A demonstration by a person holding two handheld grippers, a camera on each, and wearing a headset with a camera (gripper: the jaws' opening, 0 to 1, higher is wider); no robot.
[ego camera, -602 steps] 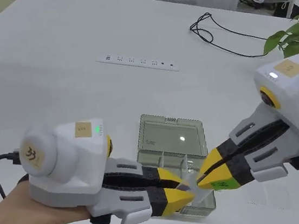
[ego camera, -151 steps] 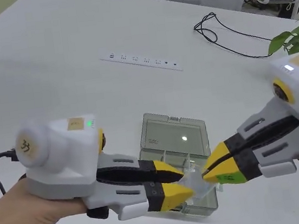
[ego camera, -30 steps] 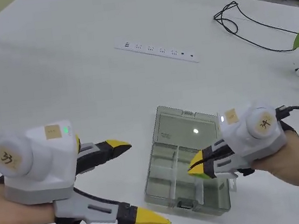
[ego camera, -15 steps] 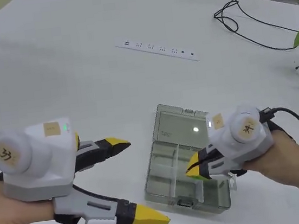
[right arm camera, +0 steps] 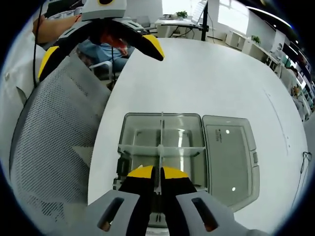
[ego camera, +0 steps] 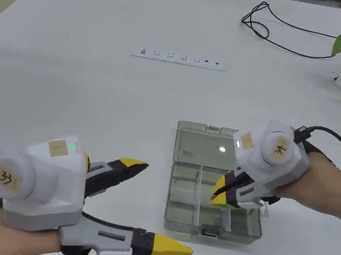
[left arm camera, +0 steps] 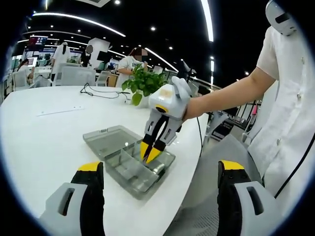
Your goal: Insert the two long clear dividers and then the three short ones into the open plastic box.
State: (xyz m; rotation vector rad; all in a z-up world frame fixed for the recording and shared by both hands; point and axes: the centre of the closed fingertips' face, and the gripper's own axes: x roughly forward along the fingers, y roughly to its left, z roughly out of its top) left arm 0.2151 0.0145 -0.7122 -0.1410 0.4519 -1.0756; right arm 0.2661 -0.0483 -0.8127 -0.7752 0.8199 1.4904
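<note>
Clear plastic box (ego camera: pixel 205 147) lies open on the white worktop (ego camera: pixel 82 64). I hold my right tool (ego camera: pixel 219 194) tilted down into it, jaws narrow, pinching an upright clear divider (right arm camera: pixel 161 130). My left tool (ego camera: pixel 160 208) stays level beside the box, jaws wide, holding nothing.

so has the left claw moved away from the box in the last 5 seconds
Yes. Then its tips were over the near edge of the plastic box; now the left claw sits off to its left, jaws wide open.
</note>
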